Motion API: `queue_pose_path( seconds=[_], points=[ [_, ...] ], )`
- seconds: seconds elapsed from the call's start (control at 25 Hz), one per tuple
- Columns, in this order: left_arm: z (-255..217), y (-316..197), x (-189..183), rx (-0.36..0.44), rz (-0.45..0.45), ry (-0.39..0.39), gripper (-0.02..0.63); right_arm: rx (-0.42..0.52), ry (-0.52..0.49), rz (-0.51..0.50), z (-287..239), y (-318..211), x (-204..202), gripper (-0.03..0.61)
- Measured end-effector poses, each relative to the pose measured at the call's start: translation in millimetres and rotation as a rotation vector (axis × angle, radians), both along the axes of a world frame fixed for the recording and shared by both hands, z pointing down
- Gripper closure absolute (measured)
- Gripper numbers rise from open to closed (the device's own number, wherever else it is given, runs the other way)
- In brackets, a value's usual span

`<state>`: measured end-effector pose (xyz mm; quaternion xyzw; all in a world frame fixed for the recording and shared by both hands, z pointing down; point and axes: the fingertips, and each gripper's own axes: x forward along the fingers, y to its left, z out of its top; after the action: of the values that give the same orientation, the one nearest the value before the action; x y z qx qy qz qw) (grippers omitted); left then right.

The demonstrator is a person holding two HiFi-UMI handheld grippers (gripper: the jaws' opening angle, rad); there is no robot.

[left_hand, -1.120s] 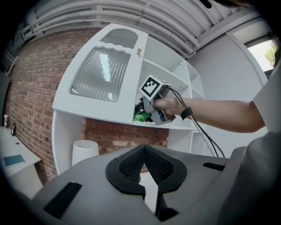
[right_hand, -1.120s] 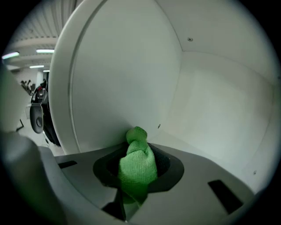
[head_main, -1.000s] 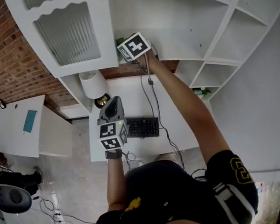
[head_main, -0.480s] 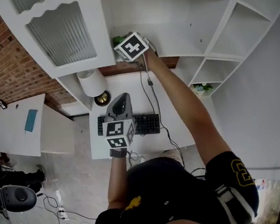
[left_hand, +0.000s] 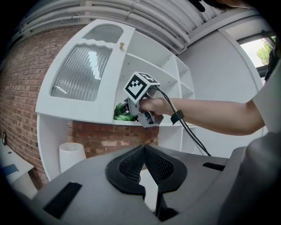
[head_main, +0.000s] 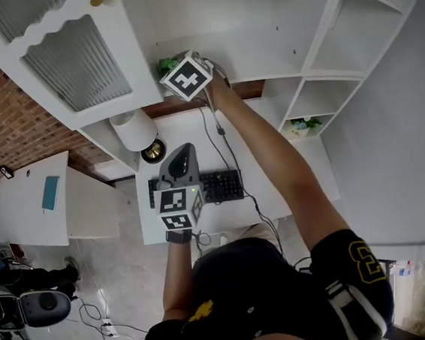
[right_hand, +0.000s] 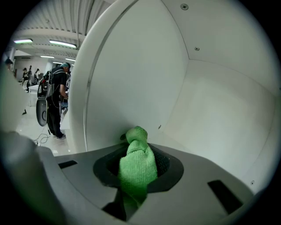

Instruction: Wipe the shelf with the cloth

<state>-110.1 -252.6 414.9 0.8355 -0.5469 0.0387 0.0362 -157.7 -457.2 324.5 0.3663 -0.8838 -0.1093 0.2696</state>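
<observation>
The green cloth (right_hand: 135, 163) is bunched between the jaws of my right gripper (right_hand: 137, 151), which is shut on it. The gripper reaches into the white shelf (right_hand: 210, 118), and the cloth's tip sits at the left corner by the side wall (right_hand: 127, 79). From the head view the right gripper (head_main: 174, 71) is at the left end of the shelf (head_main: 259, 40), with the cloth (head_main: 163, 63) poking out beside the marker cube. My left gripper (head_main: 183, 153) hangs lower over the desk, shut on nothing. In the left gripper view its jaws (left_hand: 144, 150) meet, and the cloth (left_hand: 122, 113) shows beyond.
An open cabinet door with ribbed glass (head_main: 72, 59) hangs left of the shelf. Below are a desk (head_main: 280, 166) with a keyboard (head_main: 216, 188) and a white lamp (head_main: 134, 128). A small plant (head_main: 304, 125) sits in a lower compartment. A person (right_hand: 55, 101) stands far off.
My left gripper has drifted a little to the right over the desk. The right gripper stays at the shelf's left end with the cloth, rolled slightly.
</observation>
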Motion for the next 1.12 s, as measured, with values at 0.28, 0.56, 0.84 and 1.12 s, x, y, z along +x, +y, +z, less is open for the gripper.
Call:
queue_pose_path(
  seconds=[0.28, 0.56, 0.84, 1.12],
  points=[
    [-3.3, 7.9, 3.4, 0.003, -0.009, -0.005, 0.595, -0.004, -0.004, 0.013, 2.4, 3.0, 23.4, 0.503],
    [-3.0, 10.9, 12.1, 0.01, 0.006, -0.017, 0.595, -0.006, 0.005, 0.032, 1.7, -5.6, 47.2, 0.503],
    [-0.2, 11.3, 10.3, 0.007, -0.004, -0.012, 0.595, -0.029, -0.003, 0.073, 7.9, -9.9, 65.0, 0.503],
    [2.4, 13.5, 9.4, 0.001, -0.012, -0.011, 0.595, -0.03, 0.0, 0.066, 7.8, -8.8, 65.1, 0.503]
  ],
)
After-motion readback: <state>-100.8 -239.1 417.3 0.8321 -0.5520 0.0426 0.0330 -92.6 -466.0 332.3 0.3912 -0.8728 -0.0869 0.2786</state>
